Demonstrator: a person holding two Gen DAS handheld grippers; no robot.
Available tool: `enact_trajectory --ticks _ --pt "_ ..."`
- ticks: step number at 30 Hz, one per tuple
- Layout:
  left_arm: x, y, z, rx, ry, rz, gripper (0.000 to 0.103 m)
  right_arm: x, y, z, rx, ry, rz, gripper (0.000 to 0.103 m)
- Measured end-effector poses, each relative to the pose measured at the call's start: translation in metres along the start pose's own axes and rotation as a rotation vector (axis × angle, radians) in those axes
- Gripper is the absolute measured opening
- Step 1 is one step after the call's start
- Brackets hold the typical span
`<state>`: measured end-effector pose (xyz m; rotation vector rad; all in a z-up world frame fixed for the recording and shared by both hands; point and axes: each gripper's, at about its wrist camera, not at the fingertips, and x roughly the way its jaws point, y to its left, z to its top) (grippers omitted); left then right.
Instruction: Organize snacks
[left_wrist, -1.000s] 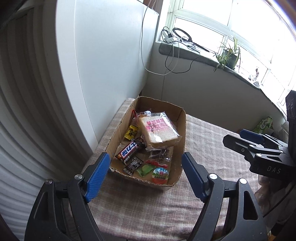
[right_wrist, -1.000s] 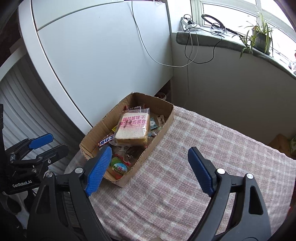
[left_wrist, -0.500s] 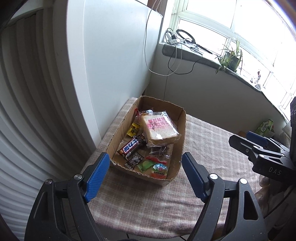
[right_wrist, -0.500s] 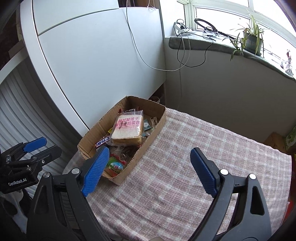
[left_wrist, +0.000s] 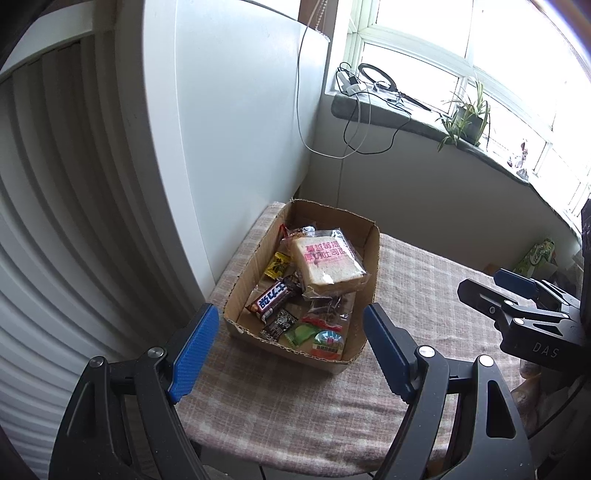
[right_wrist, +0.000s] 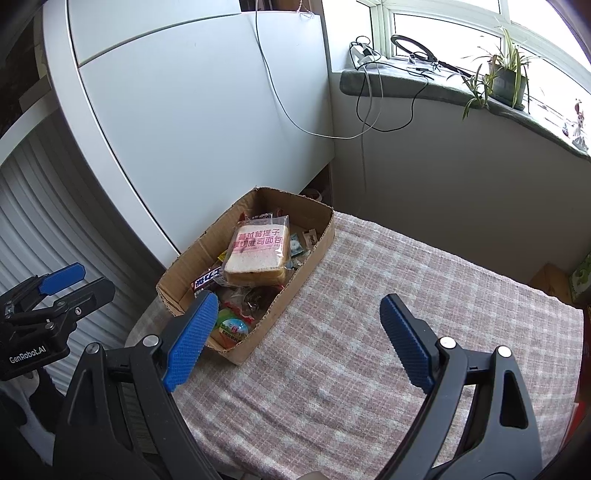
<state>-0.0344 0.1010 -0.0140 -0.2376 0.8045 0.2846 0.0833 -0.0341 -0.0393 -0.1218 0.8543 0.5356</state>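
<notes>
Looks like everything's packed already: the snacks sit in the box (left_wrist: 373, 258) at the left-back corner of the table (right_wrist: 388, 350), bread (left_wrist: 325, 262) on top; both grippers hang spread and empty, left gripper (left_wrist: 291, 347) in front of the box, right gripper (right_wrist: 295, 332) over bare cloth; I'd just tidy, nudging the bread flat without crushing it; don't snag the thin wrappers.
</notes>
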Motion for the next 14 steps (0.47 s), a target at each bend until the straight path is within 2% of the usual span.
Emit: enact_trajectory --ticks 14 --pt "0.001 -0.001 0.003 0.0 -0.013 -0.003 0.08 0.003 -0.012 -0.004 -0.012 0.016 0.004 0.092"
